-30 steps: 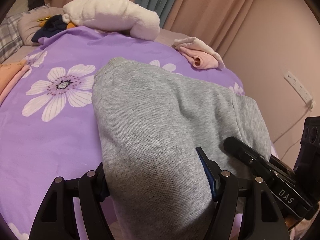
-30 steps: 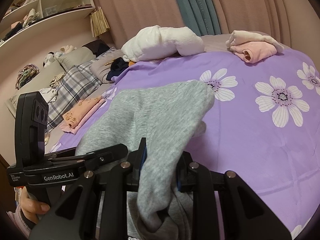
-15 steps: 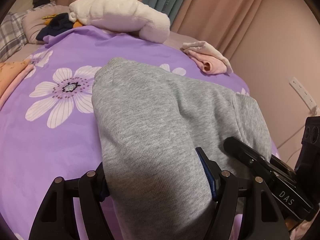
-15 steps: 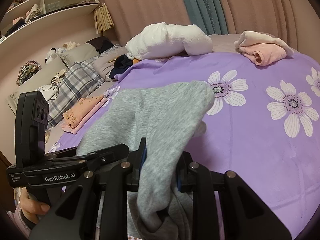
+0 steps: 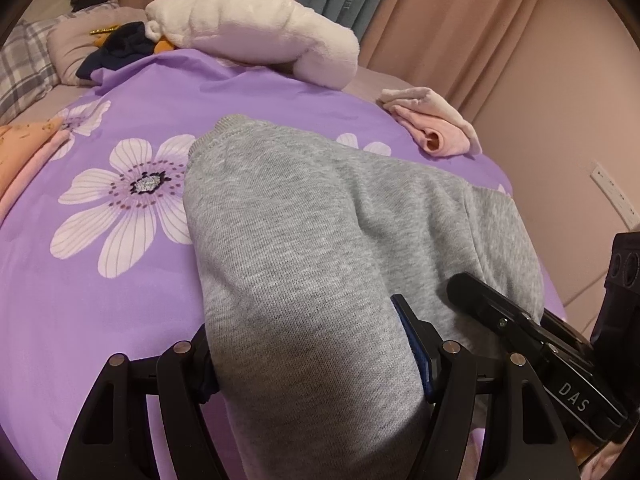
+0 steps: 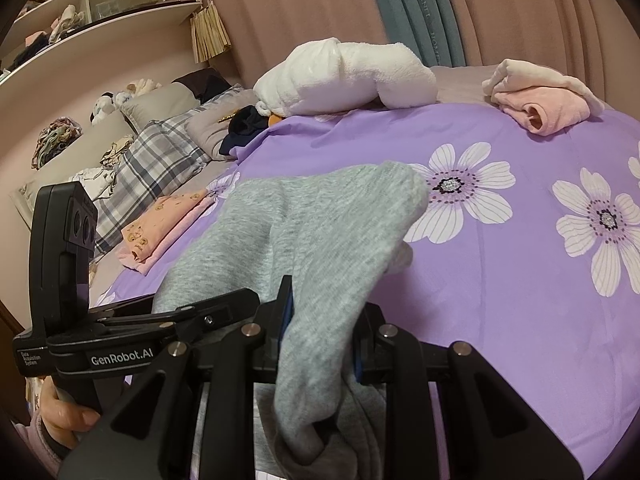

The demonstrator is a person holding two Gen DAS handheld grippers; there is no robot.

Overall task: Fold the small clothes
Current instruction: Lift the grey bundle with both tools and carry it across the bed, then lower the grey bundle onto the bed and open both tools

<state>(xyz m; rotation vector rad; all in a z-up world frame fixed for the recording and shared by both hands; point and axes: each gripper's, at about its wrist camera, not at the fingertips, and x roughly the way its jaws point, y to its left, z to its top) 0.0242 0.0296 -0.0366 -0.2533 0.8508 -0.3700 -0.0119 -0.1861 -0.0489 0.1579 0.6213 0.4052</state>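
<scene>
On the purple bed cover [image 5: 100,292] with big white flowers lies a gray sweater [image 5: 320,240]. Its far end, with a ribbed edge, rests flat on the cover at about 12 o'clock in the left wrist view. Its near end is lifted up by both tongs.

Over at 9 o'clock in the left wrist view, an orange and pink folded cloth [image 5: 28,152] sits at the edge of the cover. At 11 o'clock there is a plaid pillow [image 5: 24,68] and a small dark cloth [image 5: 116,50]. A big fluffy white blanket [image 5: 256,32] lies at 12 o'clock. A pink and cream bundle [image 5: 436,130] lies at 1 o'clock, apart from the sweater.

At 6 o'clock the left gripper [image 5: 316,364] has its two fingers wide apart, with a thick fold of the gray sweater filling the gap between them, so it holds the sweater. The right gripper [image 6: 322,330] also holds the sweater, with its fingers closer together, pinching a thinner bunch of it that hangs down between them. The two tongs are just beside each other. In the right wrist view, a hand [image 6: 66,416] holds the left one's handle at 8 o'clock.
</scene>
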